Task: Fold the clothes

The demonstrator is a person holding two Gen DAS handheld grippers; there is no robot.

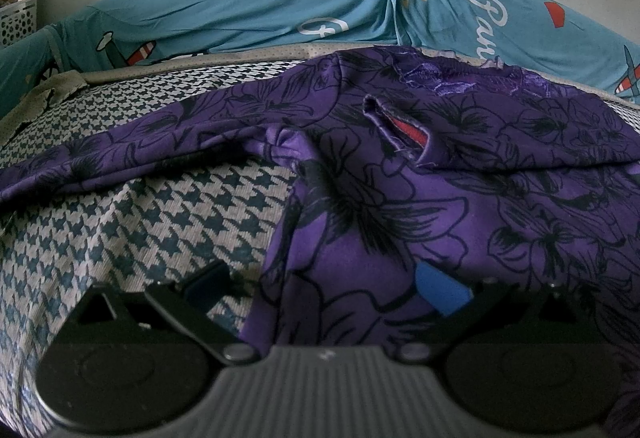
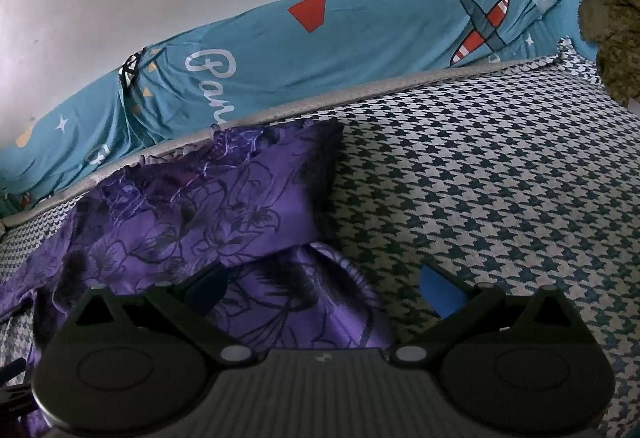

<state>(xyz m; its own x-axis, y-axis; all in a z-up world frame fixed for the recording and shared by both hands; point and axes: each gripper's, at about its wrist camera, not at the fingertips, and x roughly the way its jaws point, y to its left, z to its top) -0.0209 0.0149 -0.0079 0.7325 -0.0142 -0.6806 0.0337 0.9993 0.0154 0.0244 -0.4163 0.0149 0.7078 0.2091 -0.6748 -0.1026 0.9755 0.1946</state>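
So the purple floral garment lies rumpled across the middle and right of the left wrist frame, on a houndstooth cover. Both the left gripper and right gripper sit low with fingers spread apart, gripping nothing.

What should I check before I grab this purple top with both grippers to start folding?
1. Left gripper open: ok.
2. Right gripper open: ok.
3. Purple top between the left fingers: ok, fabric edge lies there.
4. Top between the right fingers: ok, hem lies there.
5. Top lying flat: not ok, bunched with a raised fold.
6. Houndstooth cover has room beside: ok.
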